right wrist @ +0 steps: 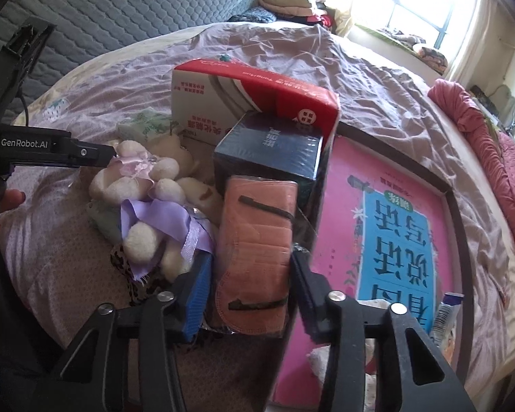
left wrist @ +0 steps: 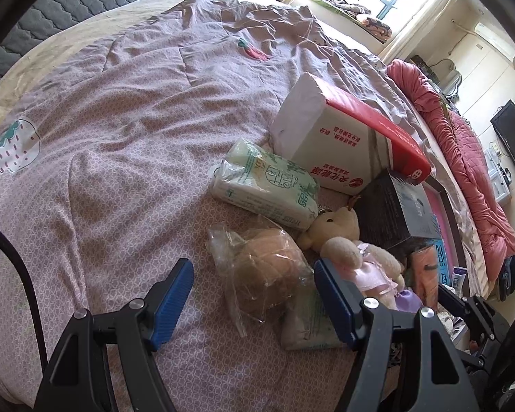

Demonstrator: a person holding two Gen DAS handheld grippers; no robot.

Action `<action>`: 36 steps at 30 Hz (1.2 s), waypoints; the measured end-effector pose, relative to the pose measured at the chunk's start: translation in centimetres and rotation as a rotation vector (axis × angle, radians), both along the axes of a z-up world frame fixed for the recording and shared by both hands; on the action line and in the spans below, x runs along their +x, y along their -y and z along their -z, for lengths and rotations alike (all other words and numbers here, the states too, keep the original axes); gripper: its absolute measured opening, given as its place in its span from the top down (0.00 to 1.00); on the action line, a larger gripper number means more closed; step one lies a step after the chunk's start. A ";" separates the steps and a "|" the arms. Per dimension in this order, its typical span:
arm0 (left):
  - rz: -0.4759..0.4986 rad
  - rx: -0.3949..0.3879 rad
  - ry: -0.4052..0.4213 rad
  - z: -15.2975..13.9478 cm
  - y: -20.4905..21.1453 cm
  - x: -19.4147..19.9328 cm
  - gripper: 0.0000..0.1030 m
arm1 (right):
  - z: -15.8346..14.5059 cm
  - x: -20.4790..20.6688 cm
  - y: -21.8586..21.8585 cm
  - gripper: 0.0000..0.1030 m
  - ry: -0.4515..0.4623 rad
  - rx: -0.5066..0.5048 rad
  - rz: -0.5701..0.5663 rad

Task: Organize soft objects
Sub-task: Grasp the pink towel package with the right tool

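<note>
My right gripper (right wrist: pixel 251 255) is shut on an orange mask pack (right wrist: pixel 257 240) in clear wrap, with a pad against each long side. The pack leans on a dark box (right wrist: pixel 271 154). My left gripper (left wrist: pixel 254 267) stands open above the bed, and a brown soft item in a clear bag (left wrist: pixel 267 274) lies between its blue pads, untouched. A cream plush bear in a pink dress (left wrist: pixel 346 240) lies just right of that bag. The bear (right wrist: pixel 144 171) and a second plush with purple ribbon (right wrist: pixel 161 230) sit left of the mask pack.
A green tissue pack (left wrist: pixel 267 185) and a red-and-white tissue box (left wrist: pixel 343 137) lie behind the bag. A pink book (right wrist: pixel 395 223) rests right of the mask pack. A red quilt (left wrist: pixel 463 158) runs along the bed's right edge. A hand (right wrist: pixel 3 206) shows at left.
</note>
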State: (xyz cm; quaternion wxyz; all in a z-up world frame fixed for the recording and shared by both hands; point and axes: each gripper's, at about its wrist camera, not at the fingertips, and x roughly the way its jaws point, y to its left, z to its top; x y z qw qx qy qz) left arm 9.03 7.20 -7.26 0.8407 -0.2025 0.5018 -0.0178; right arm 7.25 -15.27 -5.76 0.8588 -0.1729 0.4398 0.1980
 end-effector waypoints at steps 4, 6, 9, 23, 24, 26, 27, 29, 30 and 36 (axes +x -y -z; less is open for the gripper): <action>-0.003 -0.021 -0.003 0.5 -0.1 0.5 0.30 | 0.0 0.1 0.1 0.60 0.000 0.021 -0.004; -0.007 -0.047 -0.004 0.9 -0.2 0.7 0.30 | -0.1 0.2 0.6 0.61 -0.008 0.055 0.007; -0.003 -0.082 0.003 1.1 -0.3 0.9 0.39 | -0.5 0.2 1.2 0.61 -0.014 0.094 0.017; 0.039 -0.092 0.088 -0.5 0.1 0.1 0.54 | -2.1 -0.4 2.5 0.61 0.009 0.162 0.042; 0.043 -0.087 0.096 -0.9 0.2 -0.2 0.54 | -2.2 -0.4 2.6 0.61 0.008 0.166 0.046; 0.048 -0.086 0.107 -1.4 0.3 -0.6 0.54 | -2.3 -0.3 2.8 0.61 0.003 0.181 0.051; 0.049 -0.086 0.110 -1.6 0.3 -0.9 0.54 | -2.4 -0.3 3.0 0.61 0.003 0.186 0.055; 0.048 -0.082 0.112 -1.7 0.4 -1.0 0.54 | -2.5 -0.4 3.1 0.61 0.006 0.188 0.058; 0.048 -0.077 0.112 -1.8 0.4 -1.1 0.54 | -2.6 -0.4 3.2 0.61 0.008 0.190 0.060; 0.058 -0.070 0.111 -2.2 1.0 -1.5 0.54 | -2.7 -0.4 3.9 0.61 0.008 0.193 0.082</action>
